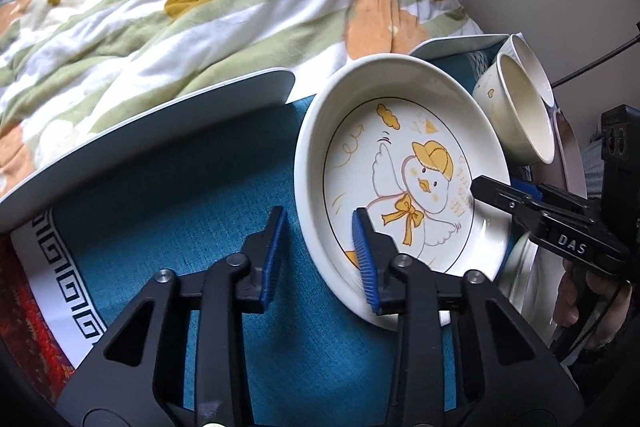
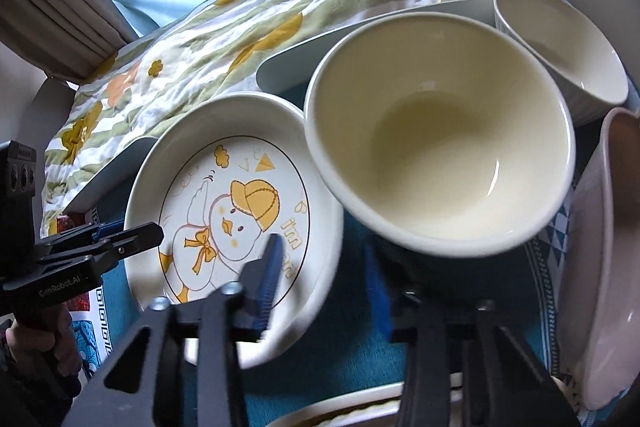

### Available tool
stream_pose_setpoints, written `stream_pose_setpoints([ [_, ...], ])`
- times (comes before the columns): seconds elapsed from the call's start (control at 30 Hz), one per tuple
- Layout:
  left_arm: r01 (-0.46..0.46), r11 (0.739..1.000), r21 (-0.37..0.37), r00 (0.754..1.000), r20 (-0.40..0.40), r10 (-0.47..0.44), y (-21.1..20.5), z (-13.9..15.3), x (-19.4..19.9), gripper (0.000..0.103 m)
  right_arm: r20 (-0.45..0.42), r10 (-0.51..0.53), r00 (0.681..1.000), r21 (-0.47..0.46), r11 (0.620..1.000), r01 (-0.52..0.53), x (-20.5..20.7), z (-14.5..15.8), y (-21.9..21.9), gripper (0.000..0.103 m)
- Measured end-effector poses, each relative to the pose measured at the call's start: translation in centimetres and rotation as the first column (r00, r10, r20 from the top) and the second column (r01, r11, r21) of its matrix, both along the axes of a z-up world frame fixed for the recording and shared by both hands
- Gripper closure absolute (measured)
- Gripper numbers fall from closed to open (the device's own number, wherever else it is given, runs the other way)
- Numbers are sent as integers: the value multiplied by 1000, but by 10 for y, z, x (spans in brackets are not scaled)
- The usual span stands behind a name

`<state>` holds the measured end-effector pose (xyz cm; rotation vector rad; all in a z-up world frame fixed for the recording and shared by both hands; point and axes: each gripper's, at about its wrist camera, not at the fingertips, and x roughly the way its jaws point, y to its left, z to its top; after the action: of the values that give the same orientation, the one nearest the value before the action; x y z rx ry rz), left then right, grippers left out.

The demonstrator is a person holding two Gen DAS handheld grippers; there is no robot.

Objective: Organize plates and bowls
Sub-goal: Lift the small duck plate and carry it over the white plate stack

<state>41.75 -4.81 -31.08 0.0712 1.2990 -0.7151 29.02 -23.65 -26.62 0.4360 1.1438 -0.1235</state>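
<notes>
A white deep plate with a yellow duck drawing [image 1: 416, 171] [image 2: 224, 211] lies on the teal cloth [image 1: 180, 211]. My left gripper [image 1: 320, 215] straddles the plate's left rim, one blue pad outside and one inside, jaws narrowed onto it. My right gripper [image 2: 322, 245] holds the opposite rim the same way, and the picture is blurred there. Each gripper also shows in the other's view: the right gripper [image 1: 504, 187] and the left gripper [image 2: 140, 227]. A cream bowl [image 2: 440, 147] [image 1: 520, 115] stands just behind the plate's right edge.
A white ribbed bowl [image 2: 560, 39] sits behind the cream one and a pinkish dish [image 2: 600, 267] at the far right. Pale trays [image 1: 160, 131] [image 2: 360, 39] border a flowered quilt [image 1: 200, 7]. Another white plate [image 2: 340, 407] lies near the front edge.
</notes>
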Motion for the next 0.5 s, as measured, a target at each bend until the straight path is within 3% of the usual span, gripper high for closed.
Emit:
stream_pose_setpoints([
  [0.03,2,1000,0,1000,-4,-2,0,-1,1,85,6,-5,1000,0,1000,5,0,-1,-1,74],
  [0.1,5,1000,5,1000,4,-5,0,-1,-1,87,9,-12,1000,7,1000,12,-1,-2,-1,89],
  [0.5,-2,999,39,993,116,-3,1,14,-12,88,52,47,998,-51,998,-44,-2,10,11,90],
])
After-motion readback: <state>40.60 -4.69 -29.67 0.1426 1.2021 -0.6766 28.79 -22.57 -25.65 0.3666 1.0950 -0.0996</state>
